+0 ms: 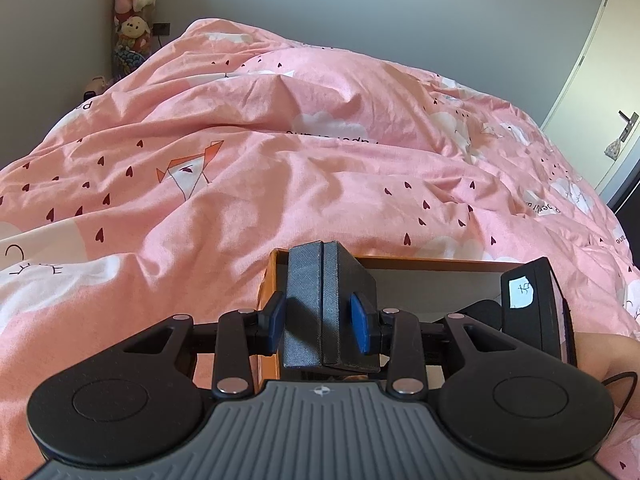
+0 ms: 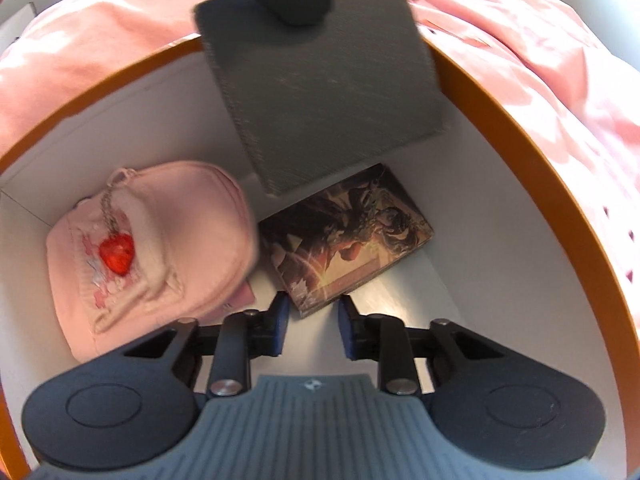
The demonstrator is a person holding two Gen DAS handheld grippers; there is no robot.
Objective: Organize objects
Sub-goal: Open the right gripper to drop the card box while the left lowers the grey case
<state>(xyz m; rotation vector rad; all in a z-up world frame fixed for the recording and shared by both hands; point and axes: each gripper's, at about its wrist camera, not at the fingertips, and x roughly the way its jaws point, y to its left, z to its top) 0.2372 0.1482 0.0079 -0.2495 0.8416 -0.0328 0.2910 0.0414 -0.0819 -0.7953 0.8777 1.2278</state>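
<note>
— Left gripper (image 1: 320, 320) clamps a grey case (image 1: 326, 300) above the orange box (image 1: 432, 266); right gripper (image 2: 311, 326) holds nothing.
— Box rests on a pink duvet (image 1: 280, 140); grey walls (image 1: 300, 4) around.

Plush toys (image 1: 134, 4), door (image 1: 600, 60) — possibly ajar.

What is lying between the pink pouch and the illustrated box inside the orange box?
In the right wrist view, nothing separate lies between the pink pouch and the illustrated box: they sit side by side on the white floor of the orange box, almost touching.
</note>
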